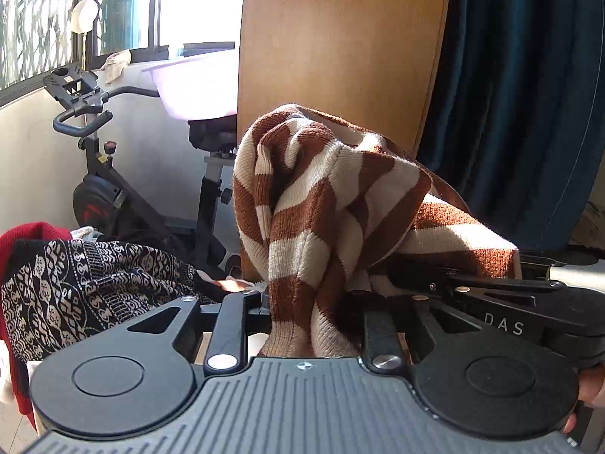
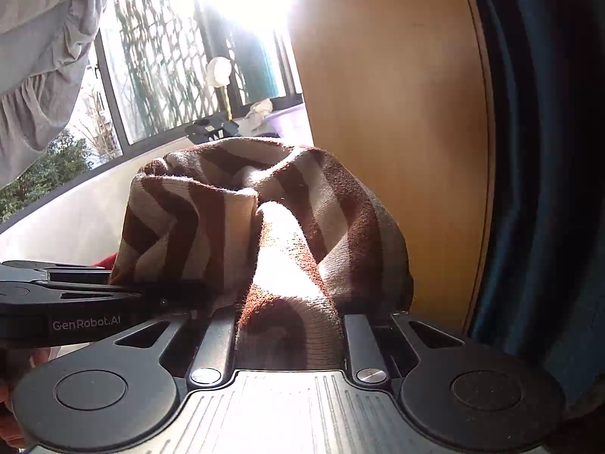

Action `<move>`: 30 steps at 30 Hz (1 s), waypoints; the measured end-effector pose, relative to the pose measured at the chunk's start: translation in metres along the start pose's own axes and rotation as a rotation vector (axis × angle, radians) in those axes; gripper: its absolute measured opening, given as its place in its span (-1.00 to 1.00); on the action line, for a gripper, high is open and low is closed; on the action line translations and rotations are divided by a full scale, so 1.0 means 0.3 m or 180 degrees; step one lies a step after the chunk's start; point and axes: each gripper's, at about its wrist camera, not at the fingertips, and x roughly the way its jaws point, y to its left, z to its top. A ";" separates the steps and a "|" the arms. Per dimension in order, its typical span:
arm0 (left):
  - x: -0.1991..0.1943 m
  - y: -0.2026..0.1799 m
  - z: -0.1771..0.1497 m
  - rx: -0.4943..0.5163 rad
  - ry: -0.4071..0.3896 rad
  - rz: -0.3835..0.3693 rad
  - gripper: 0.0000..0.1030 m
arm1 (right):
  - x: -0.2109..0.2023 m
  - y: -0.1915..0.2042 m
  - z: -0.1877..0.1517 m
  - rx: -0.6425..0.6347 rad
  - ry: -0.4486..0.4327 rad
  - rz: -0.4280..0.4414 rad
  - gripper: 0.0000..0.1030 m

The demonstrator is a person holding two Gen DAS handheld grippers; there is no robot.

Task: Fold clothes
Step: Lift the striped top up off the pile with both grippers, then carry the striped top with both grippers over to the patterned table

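A brown and cream striped knit sweater (image 1: 321, 204) is bunched up and held in the air between both grippers. My left gripper (image 1: 314, 302) is shut on a hanging fold of it, and the cloth hides the fingertips. My right gripper (image 2: 287, 302) is shut on another fold of the same sweater (image 2: 264, 219), its fingertips also buried in cloth. The two grippers are close together: the right one shows at the right of the left wrist view (image 1: 491, 295), and the left one shows at the left of the right wrist view (image 2: 94, 295).
A pile of clothes lies low at the left, with a black and white patterned garment (image 1: 87, 291) and a red one (image 1: 30, 234). An exercise bike (image 1: 98, 174) stands by the window. A wooden panel (image 1: 340, 38) and a dark blue curtain (image 1: 522, 94) are behind the sweater.
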 end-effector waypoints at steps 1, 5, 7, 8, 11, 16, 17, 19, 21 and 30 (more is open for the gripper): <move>0.005 0.002 -0.027 -0.0059 0.0067 0.0016 -0.55 | 0.025 -0.009 -0.029 -0.0015 0.0084 0.0008 -0.70; -0.042 0.056 -0.099 -0.0375 0.0150 0.0078 -0.55 | 0.097 -0.015 -0.122 0.0032 0.0376 0.0126 -0.70; -0.074 0.089 -0.131 -0.0540 0.0170 0.0117 -0.55 | 0.110 0.017 -0.143 0.0032 0.0422 0.0208 -0.70; -0.097 0.103 -0.141 -0.0603 0.0152 0.0128 -0.55 | 0.109 0.036 -0.150 0.0035 0.0423 0.0253 -0.70; -0.208 0.130 -0.166 -0.0724 0.0018 0.0194 -0.56 | 0.088 0.137 -0.135 0.0029 0.0394 0.0394 -0.70; -0.361 0.125 -0.223 -0.0754 -0.0137 0.0249 -0.55 | 0.013 0.284 -0.067 0.0067 0.0339 0.0525 -0.70; -0.375 0.121 -0.238 -0.0747 -0.0122 0.0222 -0.55 | -0.008 0.304 -0.069 0.0058 0.0336 0.0514 -0.70; -0.403 0.113 -0.269 -0.0729 -0.0086 0.0160 -0.55 | -0.035 0.349 -0.079 0.0010 0.0348 0.0451 -0.70; -0.413 0.097 -0.298 -0.0647 -0.0033 0.0083 -0.55 | -0.111 0.364 -0.128 -0.0014 0.0342 0.0350 -0.70; -0.437 -0.047 -0.402 -0.0337 0.0164 -0.0393 -0.55 | -0.366 0.330 -0.349 0.0356 0.0273 -0.0191 -0.70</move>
